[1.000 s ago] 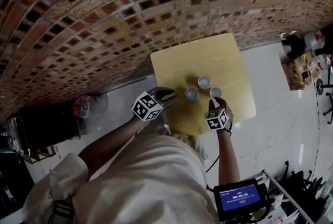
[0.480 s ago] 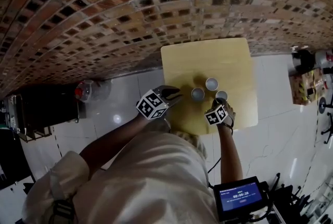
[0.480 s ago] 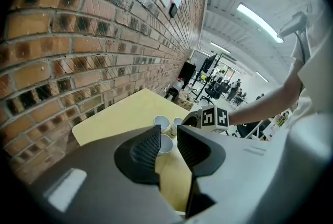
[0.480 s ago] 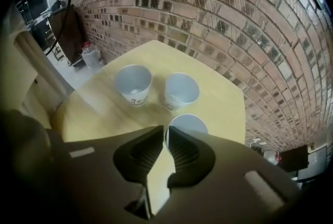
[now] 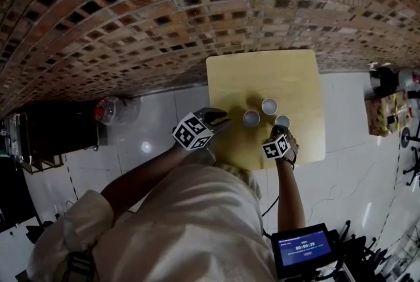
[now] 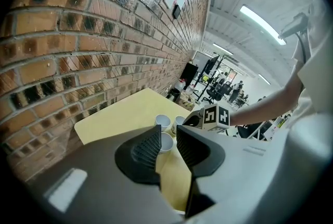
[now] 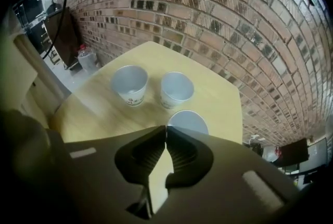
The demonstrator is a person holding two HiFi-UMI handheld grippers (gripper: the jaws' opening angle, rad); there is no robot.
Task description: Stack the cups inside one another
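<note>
Three white paper cups stand close together on a small yellow table [image 5: 262,74]: one on the left [image 5: 251,119], one at the back [image 5: 270,106], one on the right [image 5: 282,121]. My right gripper [image 5: 281,130] points steeply down onto the right cup [image 7: 188,120]. It is shut on that cup's near rim, one jaw inside and one outside. The other two cups [image 7: 130,82] [image 7: 177,87] stand just beyond. My left gripper [image 5: 222,120] hovers over the table's left edge, short of the left cup [image 6: 166,141]. Its jaws have just been closing a little but stand open, empty.
A curved brick wall [image 5: 131,12] runs behind the table. On the white floor to the left lie a clear bottle [image 5: 111,110] and a dark cabinet [image 5: 52,140]. Clutter [image 5: 387,90] sits to the right of the table, and a small screen [image 5: 303,249] near my feet.
My right gripper has sunk onto the right-hand cup and closed on its rim. The left gripper has stayed almost where it was.
</note>
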